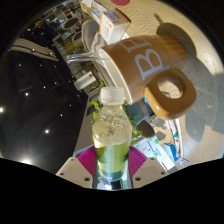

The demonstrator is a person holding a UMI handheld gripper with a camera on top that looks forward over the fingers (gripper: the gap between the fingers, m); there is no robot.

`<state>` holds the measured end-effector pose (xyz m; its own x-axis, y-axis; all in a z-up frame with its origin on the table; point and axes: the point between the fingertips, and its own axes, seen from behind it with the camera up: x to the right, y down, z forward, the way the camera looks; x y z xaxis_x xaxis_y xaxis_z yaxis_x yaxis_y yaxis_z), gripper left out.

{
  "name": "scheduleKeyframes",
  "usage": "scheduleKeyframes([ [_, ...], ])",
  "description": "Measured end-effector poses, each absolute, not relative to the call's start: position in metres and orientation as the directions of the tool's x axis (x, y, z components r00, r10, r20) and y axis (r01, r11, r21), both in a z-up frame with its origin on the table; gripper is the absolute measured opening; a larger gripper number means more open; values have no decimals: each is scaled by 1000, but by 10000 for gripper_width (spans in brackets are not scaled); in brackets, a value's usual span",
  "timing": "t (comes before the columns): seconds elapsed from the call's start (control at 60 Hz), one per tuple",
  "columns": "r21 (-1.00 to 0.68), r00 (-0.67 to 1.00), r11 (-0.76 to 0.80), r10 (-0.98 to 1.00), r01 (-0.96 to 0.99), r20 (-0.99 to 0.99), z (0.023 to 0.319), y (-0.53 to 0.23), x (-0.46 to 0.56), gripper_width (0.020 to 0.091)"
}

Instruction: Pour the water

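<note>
Gripper [111, 172]: two fingers with magenta pads [87, 160] on their inner faces, closed against the lower body of a bottle from either side, so the bottle is clamped between them. Bottle [111, 135]: clear plastic, holding a yellowish-green liquid, held upright between the fingers; white screw cap [112, 96] on top, in place. Mug [148, 68]: tan, ceramic-looking, just beyond and above the bottle's cap, its wall bearing large white letters, of which "BE" can be read; its loop handle [172, 93] faces the camera, and its open mouth cannot be seen from this angle. Whether the mug touches the bottle cannot be told. Surface [40, 95]: dark and glossy, to the left of the bottle and mug, dotted with small bright reflections. Background, beyond the mug: pale boxes or packages [108, 20] and mixed clutter, too small to identify. Beside the right finger: small blue and white items [153, 128], not identifiable.
</note>
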<state>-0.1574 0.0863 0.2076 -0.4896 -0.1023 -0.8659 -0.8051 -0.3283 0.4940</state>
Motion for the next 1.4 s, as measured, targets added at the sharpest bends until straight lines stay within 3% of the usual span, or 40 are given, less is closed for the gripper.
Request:
scheduleKeyframes([
  [0.167, 462, -450, -352, -122, -814, -885, 205, 80, -160, 389],
  [0.267, 360, -339, -396, -122, -845, -933, 218, 71, -166, 389],
  [0.383, 123, -117, -454, -42, -882, -992, 255, 57, -161, 389],
  [0.483, -193, 191, -450, 51, -872, -980, 290, 52, -142, 391],
  [0.633, -649, 632, -312, 166, -694, -757, 347, 46, -73, 393],
  [0.8, -931, 930, -155, 115, -331, -350, 362, 55, 16, 394],
  [0.883, -981, 987, -138, 62, -136, -146, 341, 62, 64, 393],
  [1.017, -976, 999, -216, 20, 35, 31, 271, 70, 127, 393],
  [1.033, -974, 999, -224, 18, 44, 41, 246, 69, 137, 393],
  [1.167, -944, 998, -322, 35, 67, 59, 170, 73, 171, 393],
  [1.4, -913, 996, -404, 87, 53, 20, 79, 68, 191, 395],
])
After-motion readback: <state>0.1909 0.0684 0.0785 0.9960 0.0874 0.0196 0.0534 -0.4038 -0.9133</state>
